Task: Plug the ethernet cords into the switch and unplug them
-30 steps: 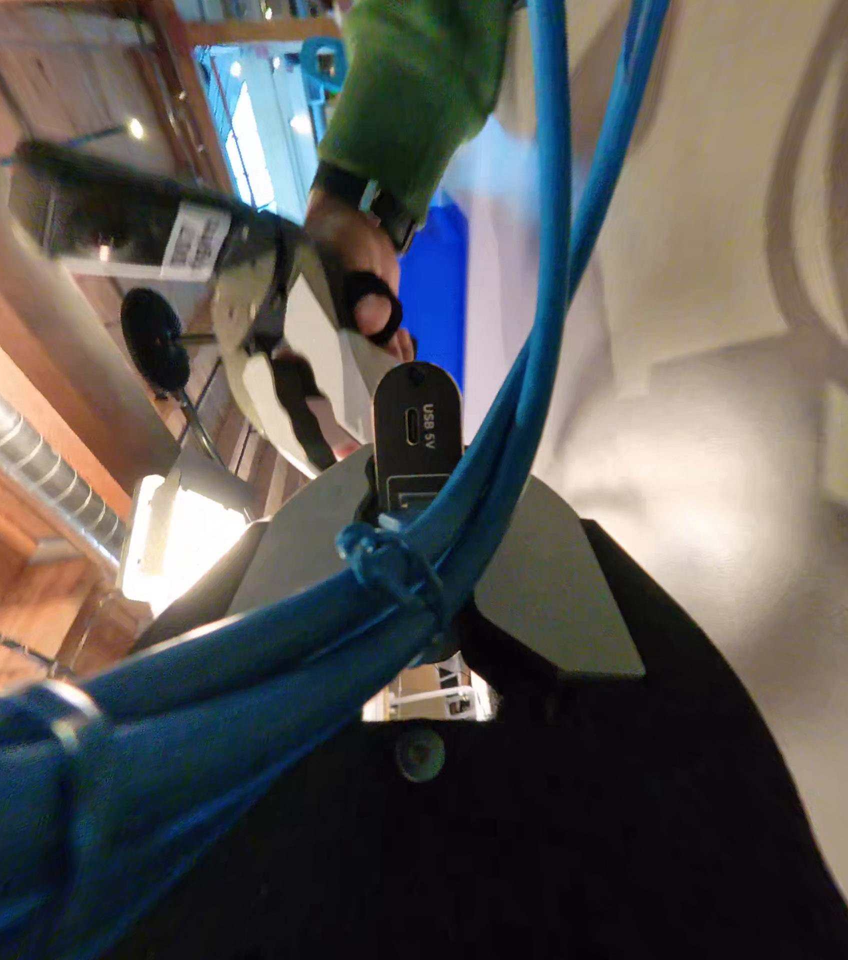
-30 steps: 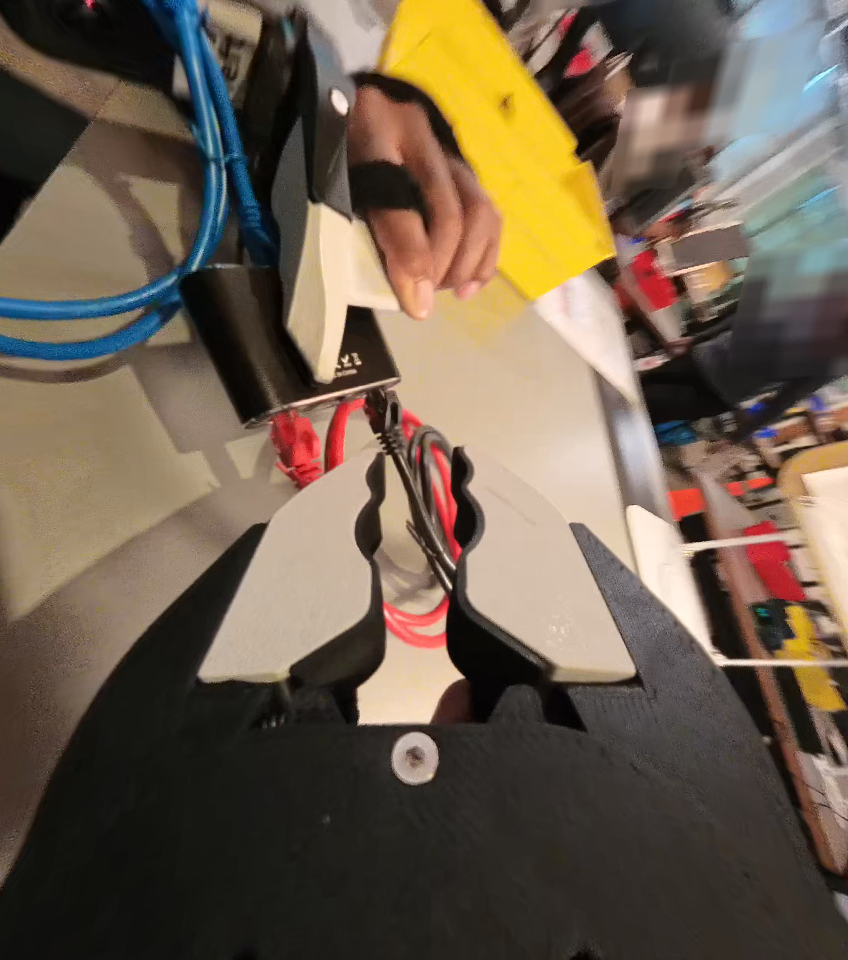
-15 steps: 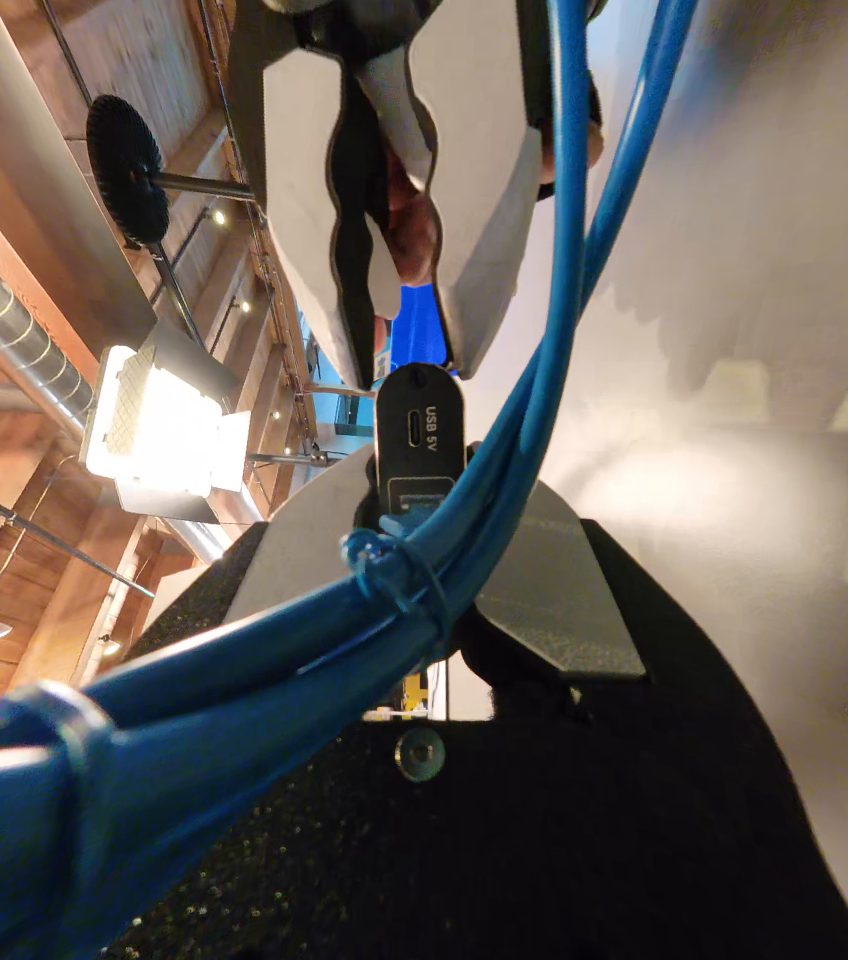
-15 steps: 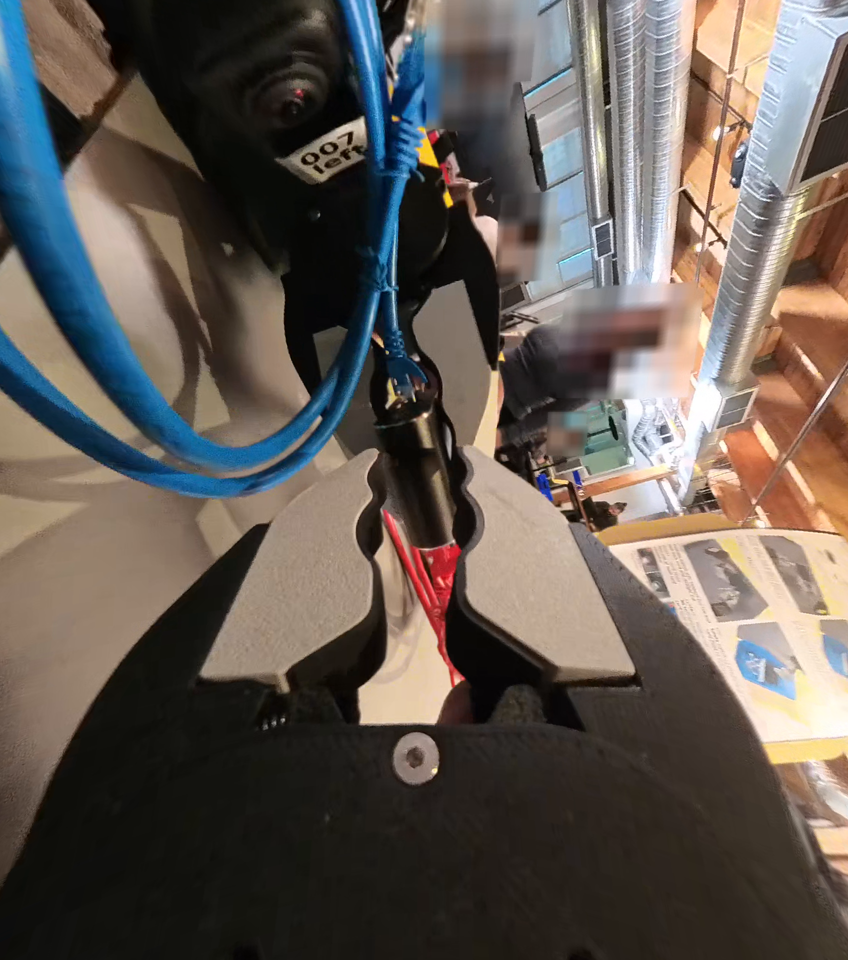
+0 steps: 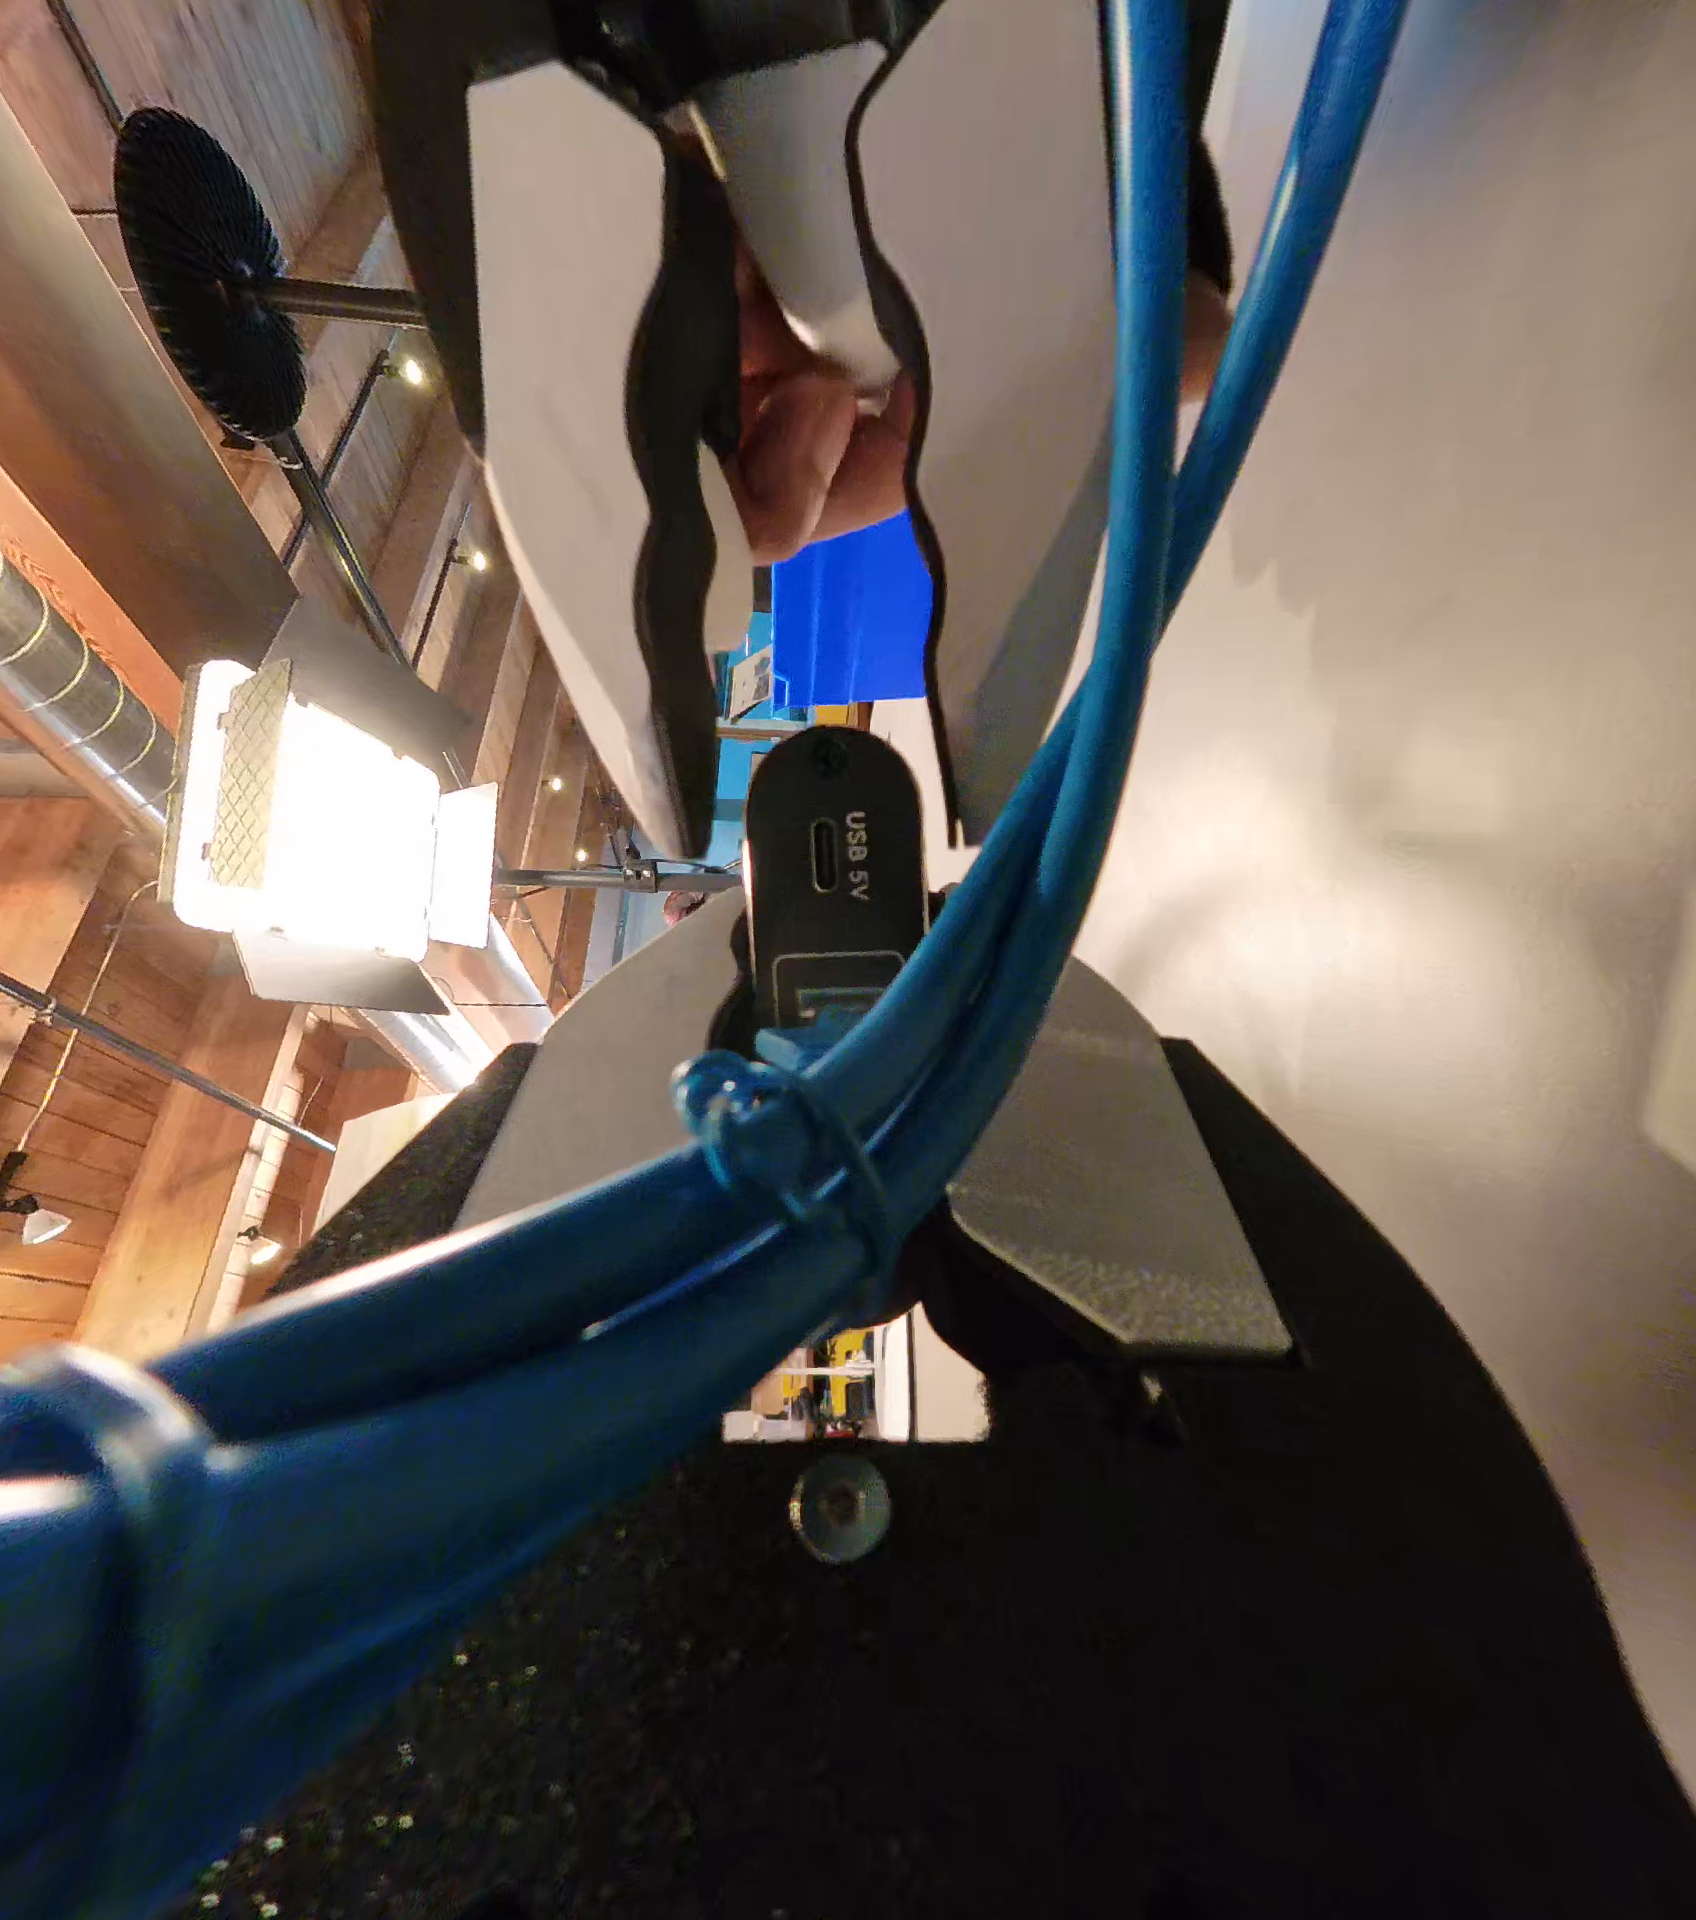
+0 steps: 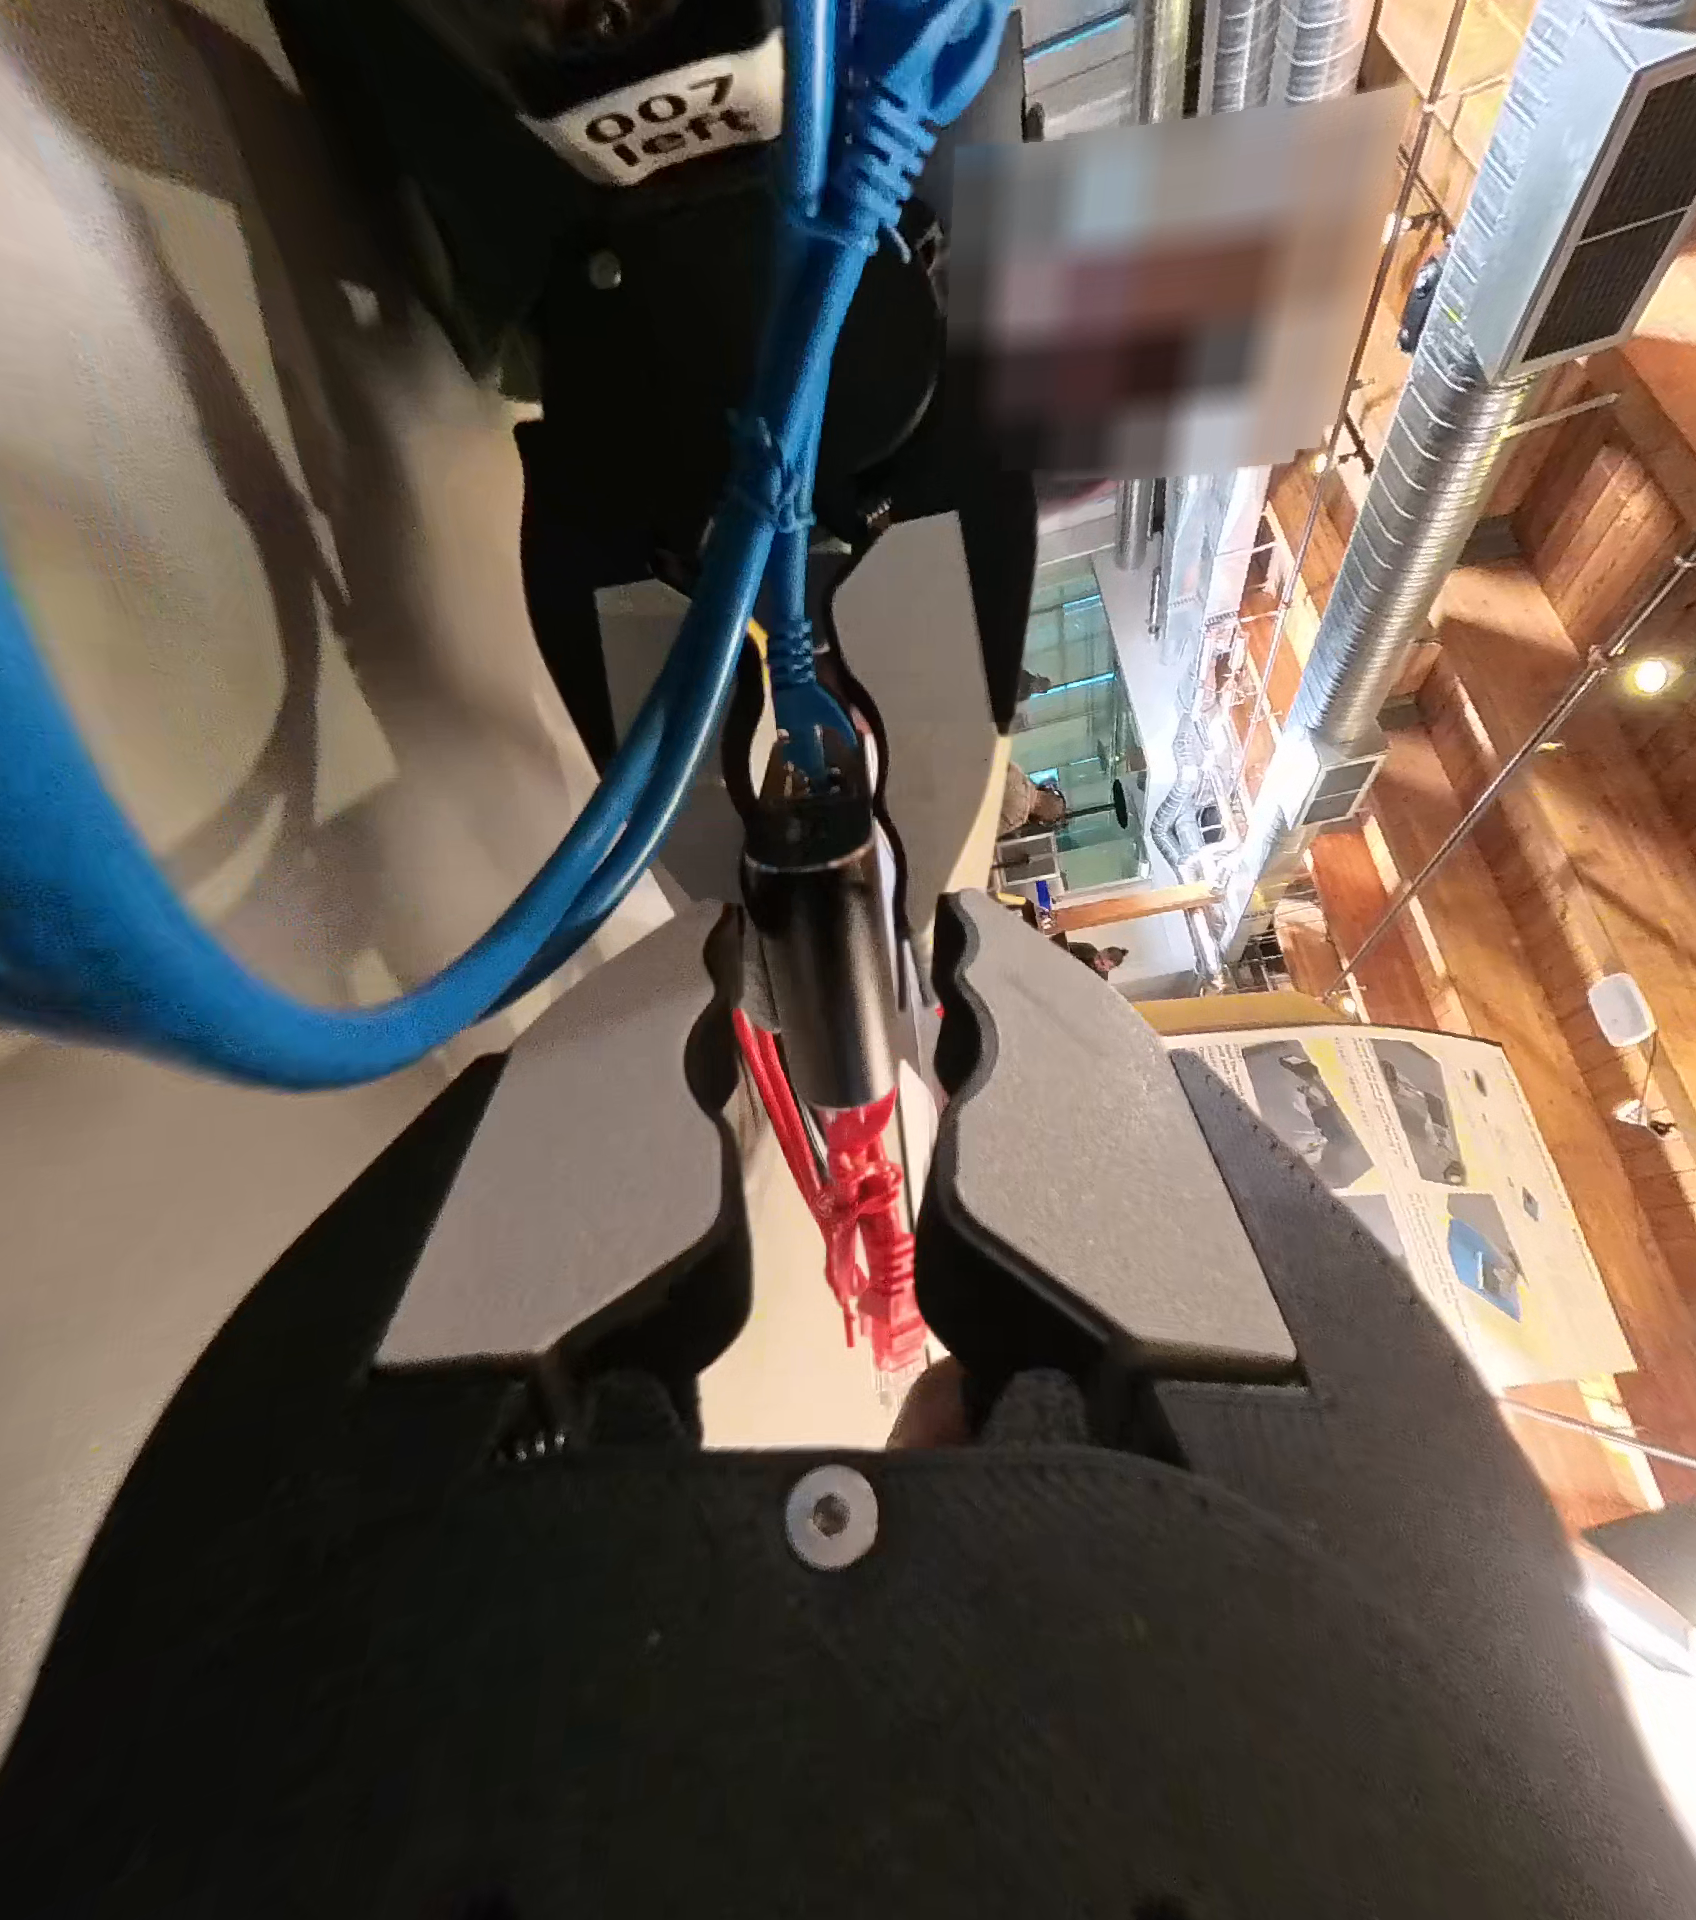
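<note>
The left gripper (image 5: 833,977) is clenched on the small black oblong switch (image 5: 836,862), holding it up off the pale grey surface (image 5: 1446,727). A bundled blue ethernet cord (image 5: 1020,935), tied with a blue twist tie (image 5: 771,1132), is plugged into the switch's near end and loops away. The right gripper (image 6: 828,997) faces it with its jaws parted around the switch's far end, not pressing it. A bundled red ethernet cord (image 6: 870,1236) hangs from that end between the right gripper's fingers (image 6: 1062,1164).
</note>
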{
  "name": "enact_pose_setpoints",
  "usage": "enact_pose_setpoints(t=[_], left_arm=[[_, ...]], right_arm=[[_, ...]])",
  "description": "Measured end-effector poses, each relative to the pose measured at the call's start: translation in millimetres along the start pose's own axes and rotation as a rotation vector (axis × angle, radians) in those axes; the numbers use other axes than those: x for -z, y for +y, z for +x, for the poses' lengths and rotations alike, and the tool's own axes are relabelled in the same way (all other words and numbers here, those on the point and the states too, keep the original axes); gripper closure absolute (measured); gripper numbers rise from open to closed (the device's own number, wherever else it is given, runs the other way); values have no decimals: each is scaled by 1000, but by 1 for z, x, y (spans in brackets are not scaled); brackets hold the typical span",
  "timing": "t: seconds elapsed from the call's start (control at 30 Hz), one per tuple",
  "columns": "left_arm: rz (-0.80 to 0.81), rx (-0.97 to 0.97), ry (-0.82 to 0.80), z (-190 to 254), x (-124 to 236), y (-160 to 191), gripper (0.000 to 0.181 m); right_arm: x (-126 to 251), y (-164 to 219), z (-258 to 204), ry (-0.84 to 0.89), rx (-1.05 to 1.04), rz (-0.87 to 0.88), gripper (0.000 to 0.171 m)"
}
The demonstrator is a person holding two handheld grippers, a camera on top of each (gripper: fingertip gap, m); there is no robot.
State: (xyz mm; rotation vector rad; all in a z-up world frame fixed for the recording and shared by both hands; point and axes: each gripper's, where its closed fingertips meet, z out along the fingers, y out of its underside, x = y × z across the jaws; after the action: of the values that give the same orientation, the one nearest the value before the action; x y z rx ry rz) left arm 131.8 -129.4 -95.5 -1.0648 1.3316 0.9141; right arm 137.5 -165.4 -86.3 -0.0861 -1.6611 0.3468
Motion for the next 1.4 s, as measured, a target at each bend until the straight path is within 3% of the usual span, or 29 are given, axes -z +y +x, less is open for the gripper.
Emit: enact_pose_setpoints(t=[0.03,0.2,0.37,0.6,0.7,0.8,0.93,1.07,1.4], left_arm=[[-4,-4,2,1,-1,-1,152],[-28,8,-13,-2,-4,0,151],[-44,83,-69,-17,-1,8,130],[-201,167,-96,-30,11,60,110],[-275,205,-83,-28,17,84,115],[-319,275,-67,-25,21,100,136],[-334,440,-73,-29,25,108,146],[-406,456,-92,-30,29,121,159],[-455,400,-67,-18,25,127,161]], right_arm=[[-1,0,-2,-5,10,-3,137],[-5,3,0,43,102,-62,147],[-2,9,8,63,96,-100,147],[4,27,21,112,92,-172,147],[7,38,29,147,99,-228,148],[14,48,44,216,95,-273,148],[30,54,72,336,59,-286,148],[52,59,106,461,57,-295,148],[135,86,212,666,205,-442,146]])
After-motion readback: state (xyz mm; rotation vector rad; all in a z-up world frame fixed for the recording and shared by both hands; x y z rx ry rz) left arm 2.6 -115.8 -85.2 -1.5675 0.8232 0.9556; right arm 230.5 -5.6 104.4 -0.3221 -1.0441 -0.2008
